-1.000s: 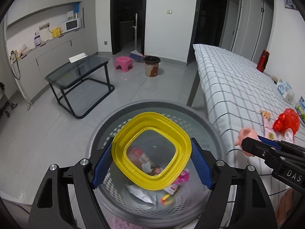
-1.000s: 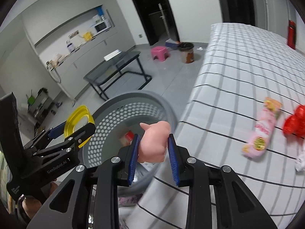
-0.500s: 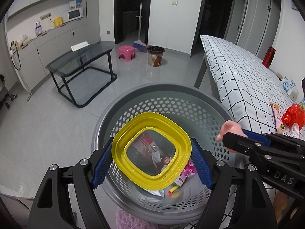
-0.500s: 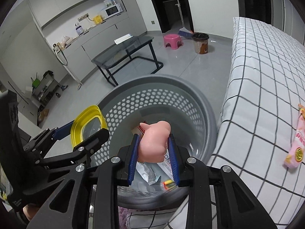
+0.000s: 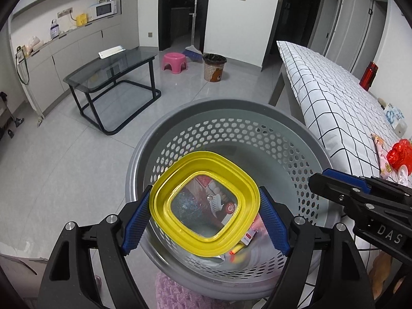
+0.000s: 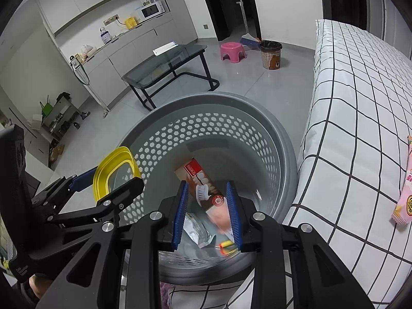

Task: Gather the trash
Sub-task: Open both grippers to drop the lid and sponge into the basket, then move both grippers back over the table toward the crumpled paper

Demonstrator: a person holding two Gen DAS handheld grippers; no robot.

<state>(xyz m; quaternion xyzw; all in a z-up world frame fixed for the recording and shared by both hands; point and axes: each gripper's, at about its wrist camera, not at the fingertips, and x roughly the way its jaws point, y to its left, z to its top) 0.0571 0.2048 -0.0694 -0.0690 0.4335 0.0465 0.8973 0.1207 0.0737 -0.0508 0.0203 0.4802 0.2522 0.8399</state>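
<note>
Pink toy (image 6: 221, 216) is now out of our R gripper (image 6: 206, 188), jaws empty & a bit apart; it drops in the basket (image 6: 231, 128).

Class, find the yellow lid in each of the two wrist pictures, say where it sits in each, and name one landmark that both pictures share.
Left wrist view: yellow lid at lower centre, between the left gripper's pads, over the grey basket.
Right wrist view: yellow lid at lower left, edge-on, beside the basket's rim.
Shared landmark: the pink stool on the floor.
</note>
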